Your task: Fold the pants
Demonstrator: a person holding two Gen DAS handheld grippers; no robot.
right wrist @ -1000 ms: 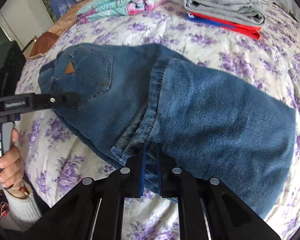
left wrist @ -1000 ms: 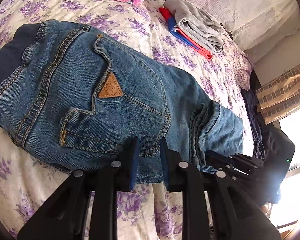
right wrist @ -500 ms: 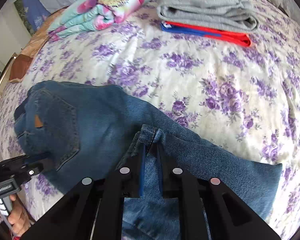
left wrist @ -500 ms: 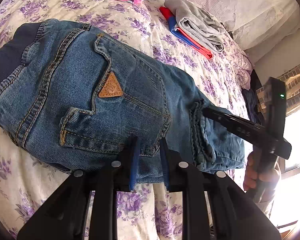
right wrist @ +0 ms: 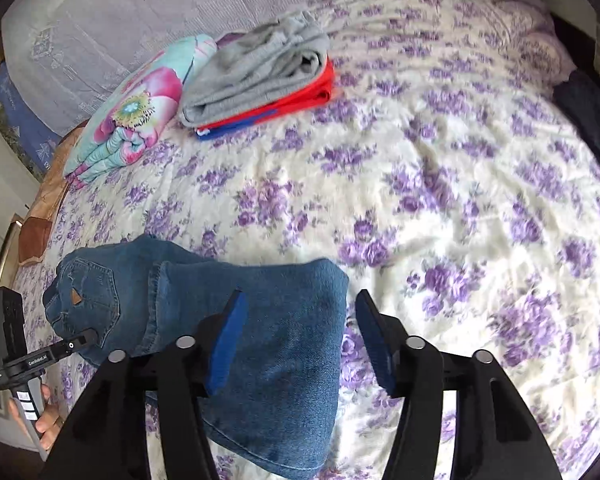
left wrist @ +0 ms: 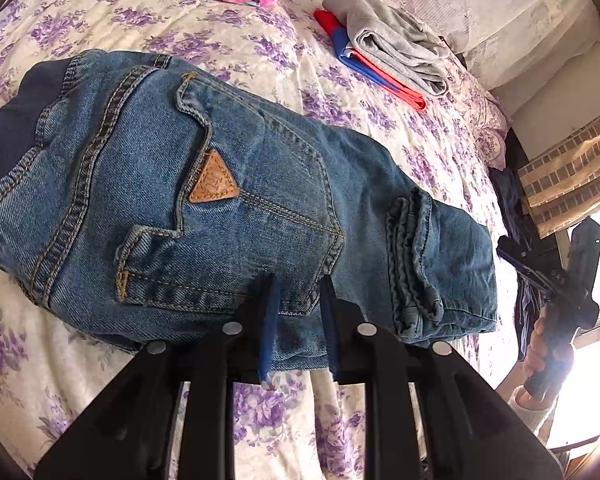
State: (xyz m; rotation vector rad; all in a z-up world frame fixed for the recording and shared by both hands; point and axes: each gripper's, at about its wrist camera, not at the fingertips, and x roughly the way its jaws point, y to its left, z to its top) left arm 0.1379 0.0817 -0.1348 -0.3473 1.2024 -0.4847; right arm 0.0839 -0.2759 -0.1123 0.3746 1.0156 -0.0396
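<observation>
the jeans (left wrist: 228, 184) lie across the middle of the left wrist view on the flowered bedspread (left wrist: 400, 128), seat and back pocket up, with the leg hems (left wrist: 412, 272) doubled over onto them at centre right; in the right wrist view the same bundle sits in the lower left. judging by this, the lengthwise fold of the legs onto the seat is just laid and the step in hand is the release. the left gripper (left wrist: 296, 316) sits at the near edge of the denim at bottom centre, its jaws a narrow gap apart with cloth showing between them, though i cannot tell whether they actually pinch it. the right gripper (right wrist: 300, 336) is spread wide at bottom centre of its view and holds nothing, its left pad over the folded leg and its right pad over bare bedspread. compared with half a second ago, the right jaws, then closed on the hem, have let go and pulled back toward the lower right, and the hem now rests flat. the next move likely calls for taking the folded end and bringing it over once more, keeping the edges aligned. folded grey clothes (right wrist: 256, 68) and a floral quilt (right wrist: 136, 112) sit at the upper left, well apart.
</observation>
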